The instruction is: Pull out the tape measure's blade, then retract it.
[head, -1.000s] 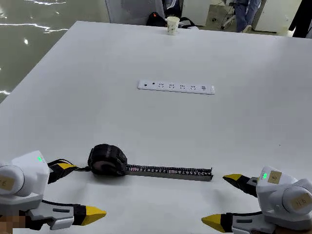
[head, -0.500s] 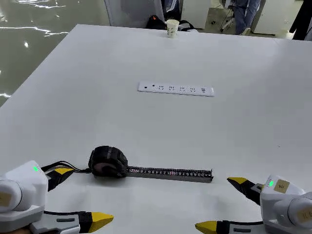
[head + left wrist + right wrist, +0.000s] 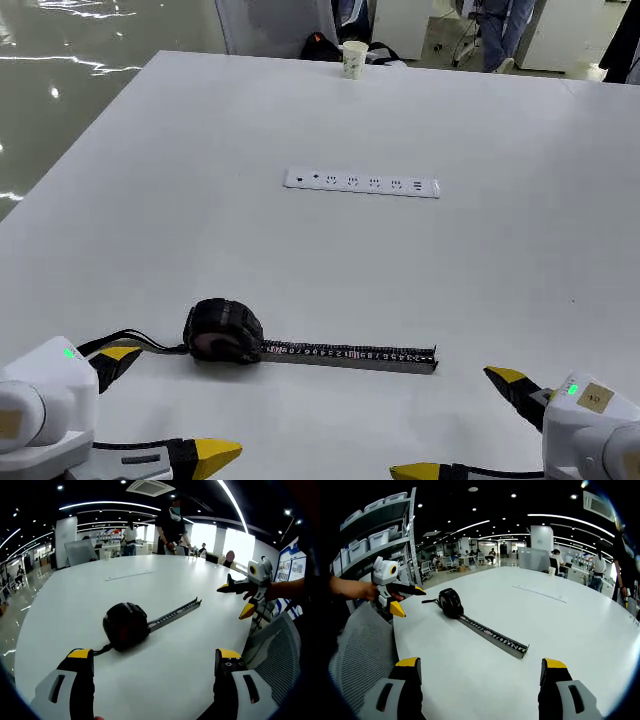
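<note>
Lying on the white counter (image 3: 300, 260), the black round tape measure (image 3: 222, 331) sat just ahead of the left gripper (image 3: 168, 405) fingers (image 3: 80, 660), its dark marked blade (image 3: 350, 354) extended toward the right gripper (image 3: 460, 424). Both pairs were spread wide, holding nothing. Pull-out judged done; retraction remained.

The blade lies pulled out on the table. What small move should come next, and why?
Probably move the left gripper forward to grasp the tape measure's case: the blade lies extended, this gripper and the right gripper stand open, holding nothing, and the left is nearest the case.
</note>
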